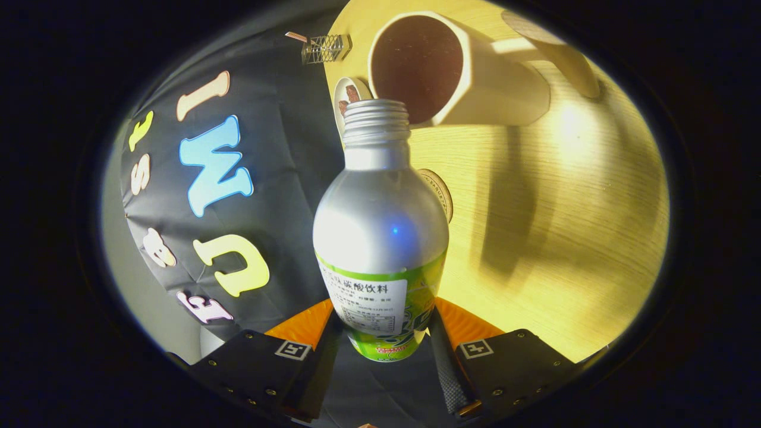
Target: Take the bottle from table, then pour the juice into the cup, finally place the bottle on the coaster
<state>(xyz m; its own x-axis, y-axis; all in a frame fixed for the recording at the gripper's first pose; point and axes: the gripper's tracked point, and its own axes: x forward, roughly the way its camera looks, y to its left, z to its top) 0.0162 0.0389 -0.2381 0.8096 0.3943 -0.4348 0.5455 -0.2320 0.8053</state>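
Gripping the bottle (380, 232) low on its body: the gripper (383, 333) has one finger on each side of the labelled lower section, both pressing against it, spread only as wide as the bottle. Flat ribbed-looking pads (443, 351) run up along the bottle's flanks.

Bottle: brushed metal, matte silver, rounded shoulder narrowing to a short neck with screw threads. Cap off, mouth open. Lower part wrapped in a glossy green and white label with fine print. Bottom edge sits between the fingers, clear of the table (565, 238).

View is rolled over, so the table looks like a tilted wall on one side of the bottle; the bottle is held off it and tipped. Tabletop is pale wood grain, smooth, lit warm yellow, with soft dark shadows across it.

Bottle mouth sits right at the rim of the cup (452, 71), beyond the fingers. Cup: smooth pale cylinder, thick rim, dark inside; can't tell the fill level. It stands on the table.

Just behind the bottle's shoulder, a round flat coaster (443, 193) with a printed ring lies on the table, partly hidden by the bottle. Beside the bottle neck, near the cup, a small round dish (351, 95) with brown bits. Further out at the table's edge, a small wire-mesh block (326, 47). A pale rounded shape (559, 50) sits past the cup; can't tell what it is.
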